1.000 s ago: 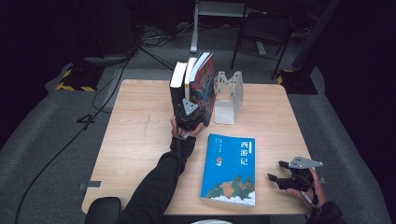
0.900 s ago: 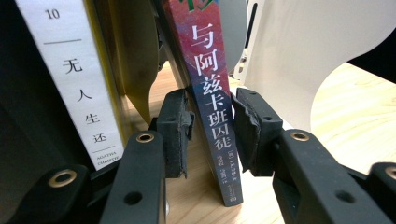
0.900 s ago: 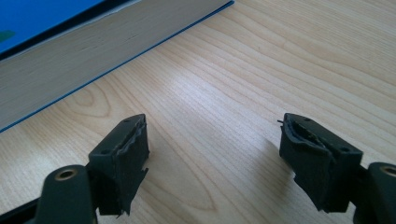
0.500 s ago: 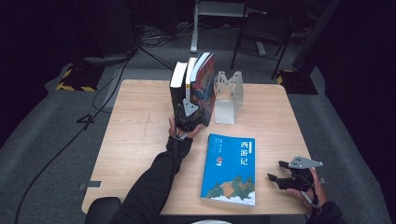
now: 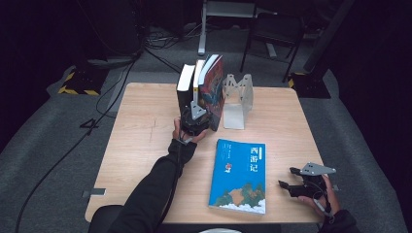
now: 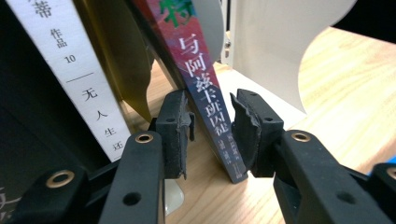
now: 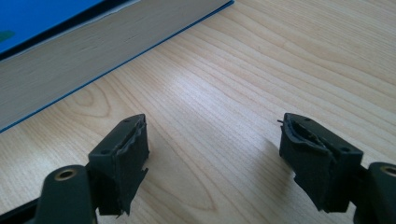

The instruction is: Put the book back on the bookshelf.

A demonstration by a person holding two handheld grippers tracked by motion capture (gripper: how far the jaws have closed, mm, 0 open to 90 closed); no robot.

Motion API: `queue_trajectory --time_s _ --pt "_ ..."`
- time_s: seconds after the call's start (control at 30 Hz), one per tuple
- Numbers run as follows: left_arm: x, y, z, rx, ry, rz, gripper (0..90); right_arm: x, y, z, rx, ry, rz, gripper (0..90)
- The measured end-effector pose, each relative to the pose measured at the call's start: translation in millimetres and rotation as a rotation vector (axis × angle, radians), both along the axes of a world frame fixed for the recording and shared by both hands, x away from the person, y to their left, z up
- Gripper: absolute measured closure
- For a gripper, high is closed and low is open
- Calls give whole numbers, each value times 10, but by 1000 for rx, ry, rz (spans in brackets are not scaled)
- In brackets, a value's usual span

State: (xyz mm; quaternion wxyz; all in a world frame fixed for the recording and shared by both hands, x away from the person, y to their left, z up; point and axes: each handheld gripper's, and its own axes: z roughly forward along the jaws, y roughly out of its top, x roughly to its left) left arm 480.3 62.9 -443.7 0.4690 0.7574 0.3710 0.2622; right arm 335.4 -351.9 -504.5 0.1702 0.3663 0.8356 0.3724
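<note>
Three books stand in a row at the table's far middle: a black one (image 5: 184,92), a thin middle one (image 5: 198,77) and a red-and-blue one (image 5: 214,87) that leans. My left gripper (image 5: 194,121) is at their near ends. In the left gripper view its jaws (image 6: 212,116) close on the spine of the red-and-blue book (image 6: 210,102), whose foot rests on the table. A blue book (image 5: 240,174) lies flat at the front. My right gripper (image 5: 286,177) sits open just right of it, low over the wood (image 7: 215,140), holding nothing.
A white metal bookend (image 5: 238,99) stands right of the leaning book, apart from it. The blue book's page edge (image 7: 70,70) lies ahead and to the left of the right jaws. The table's right edge (image 5: 335,174) is close to the right hand.
</note>
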Motion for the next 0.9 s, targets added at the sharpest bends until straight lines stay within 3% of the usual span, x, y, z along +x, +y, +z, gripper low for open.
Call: queue_trajectory --time_s 0.3,0.53,0.9 --pt "-115 39 13 78 1 -89 584 -1 0 0 -2 0 -1 237" --pt "-335 117 36 134 13 -182 551 -1 1 0 -2 -1 -1 236" --pt "-588 252 -8 193 32 -252 511 -1 0 0 -3 -1 -3 234"
